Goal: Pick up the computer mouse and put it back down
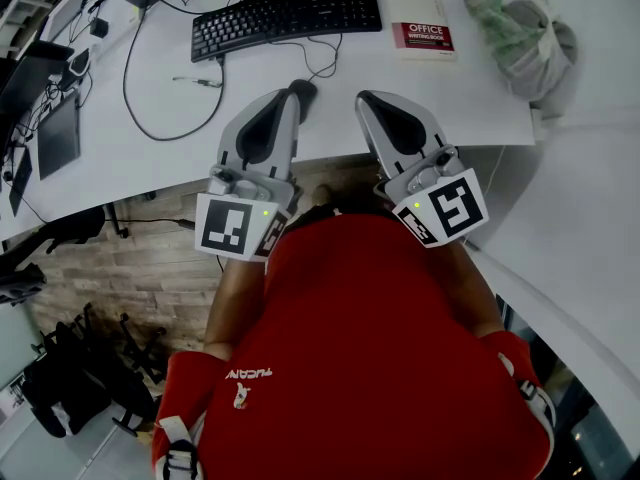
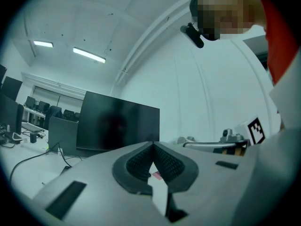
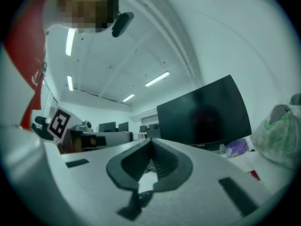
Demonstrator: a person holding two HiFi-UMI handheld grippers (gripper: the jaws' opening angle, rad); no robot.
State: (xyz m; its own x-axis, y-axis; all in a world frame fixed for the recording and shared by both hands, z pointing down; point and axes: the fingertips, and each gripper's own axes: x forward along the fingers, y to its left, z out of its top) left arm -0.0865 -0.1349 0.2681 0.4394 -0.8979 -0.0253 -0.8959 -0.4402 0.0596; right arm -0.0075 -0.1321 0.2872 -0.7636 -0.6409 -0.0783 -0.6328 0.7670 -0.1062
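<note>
A black computer mouse (image 1: pixel 304 91) lies on the white desk (image 1: pixel 150 148), near its front edge and below the keyboard. My left gripper (image 1: pixel 291 97) points level over the desk edge, its tip right beside the mouse on the mouse's left. Its jaws are shut with nothing between them, the tips meeting in the left gripper view (image 2: pixel 153 144). My right gripper (image 1: pixel 364 99) is held parallel a little to the right of the mouse, apart from it. Its jaws also meet at the tip in the right gripper view (image 3: pixel 150 141) and hold nothing.
A black keyboard (image 1: pixel 287 18) with trailing cables lies behind the mouse. A red and white book (image 1: pixel 421 26) and a plastic bag (image 1: pixel 510 28) lie at the back right. Dark devices (image 1: pixel 57 133) lie at the left. A black monitor (image 2: pixel 117 126) stands at the back.
</note>
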